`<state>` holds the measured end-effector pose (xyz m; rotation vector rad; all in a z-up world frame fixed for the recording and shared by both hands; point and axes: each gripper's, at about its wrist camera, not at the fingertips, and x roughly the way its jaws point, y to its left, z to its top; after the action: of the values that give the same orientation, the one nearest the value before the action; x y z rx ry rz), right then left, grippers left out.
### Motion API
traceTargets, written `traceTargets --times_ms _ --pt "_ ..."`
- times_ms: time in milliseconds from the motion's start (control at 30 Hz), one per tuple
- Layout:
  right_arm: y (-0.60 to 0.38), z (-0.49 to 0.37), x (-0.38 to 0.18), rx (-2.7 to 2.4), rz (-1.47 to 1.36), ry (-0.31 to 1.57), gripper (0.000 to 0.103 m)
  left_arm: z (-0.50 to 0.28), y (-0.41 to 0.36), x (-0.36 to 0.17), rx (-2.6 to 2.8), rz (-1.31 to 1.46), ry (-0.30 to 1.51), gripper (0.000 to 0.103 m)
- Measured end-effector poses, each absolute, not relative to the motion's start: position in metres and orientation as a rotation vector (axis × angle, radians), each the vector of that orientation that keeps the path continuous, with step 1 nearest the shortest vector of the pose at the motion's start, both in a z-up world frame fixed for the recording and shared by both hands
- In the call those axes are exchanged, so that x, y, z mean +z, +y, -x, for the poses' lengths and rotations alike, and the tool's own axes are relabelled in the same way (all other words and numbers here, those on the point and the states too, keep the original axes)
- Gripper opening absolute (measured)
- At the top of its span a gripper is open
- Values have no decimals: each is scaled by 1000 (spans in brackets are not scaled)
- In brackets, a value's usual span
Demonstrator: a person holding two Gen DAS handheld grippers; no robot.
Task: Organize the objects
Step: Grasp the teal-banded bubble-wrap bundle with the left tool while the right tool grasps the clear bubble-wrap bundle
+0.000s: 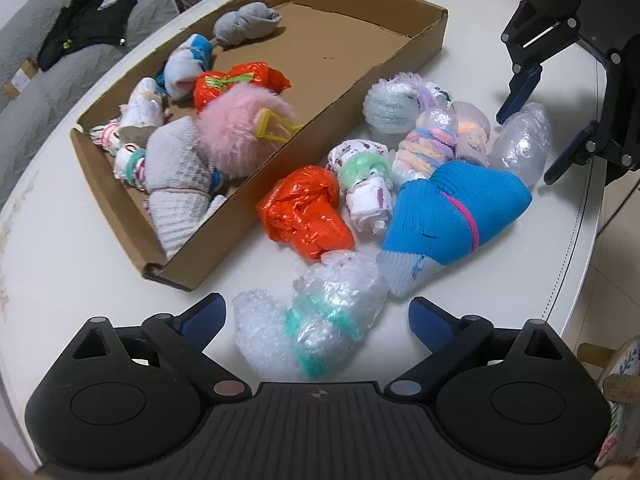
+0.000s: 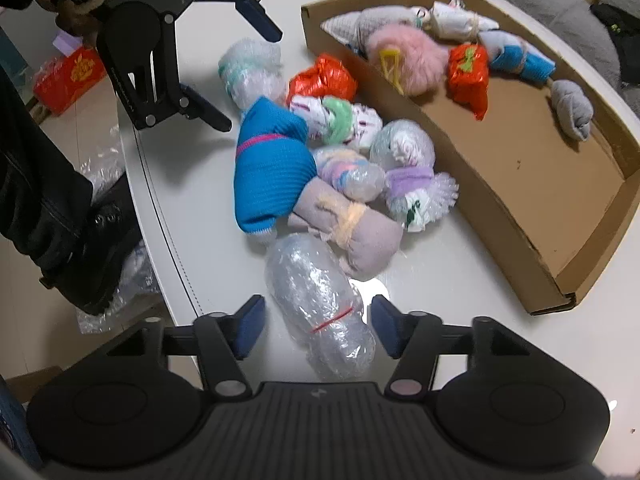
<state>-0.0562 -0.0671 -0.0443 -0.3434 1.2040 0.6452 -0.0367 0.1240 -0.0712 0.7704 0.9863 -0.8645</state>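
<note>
Inside, cardboard tray (image 1: pixel 400 56) holds bundled socks (image 1: pixel 176 176); both grippers' fingers released, each straddling bubble-wrap bundles.

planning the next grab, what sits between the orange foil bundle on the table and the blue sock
A white printed roll tied with a green band lies between the orange foil bundle and the blue sock; both wrist views show it.

A clear bubble-wrap bundle with a red band (image 2: pixel 324 320) lies on its side between the right gripper's fingers; a bubble-wrap bundle with teal bands (image 1: pixel 316 320) lies between the left's.
</note>
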Motion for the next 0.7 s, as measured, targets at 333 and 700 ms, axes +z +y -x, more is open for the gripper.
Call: traceTargets --times_ms 333,700 --pt "-75 55 -42 636 289 1248 33 24 131 -71 -869 -655 1032 68" --pt "-92 58 -18 606 214 1199 32 17 136 -59 -839 -612 1072 58"
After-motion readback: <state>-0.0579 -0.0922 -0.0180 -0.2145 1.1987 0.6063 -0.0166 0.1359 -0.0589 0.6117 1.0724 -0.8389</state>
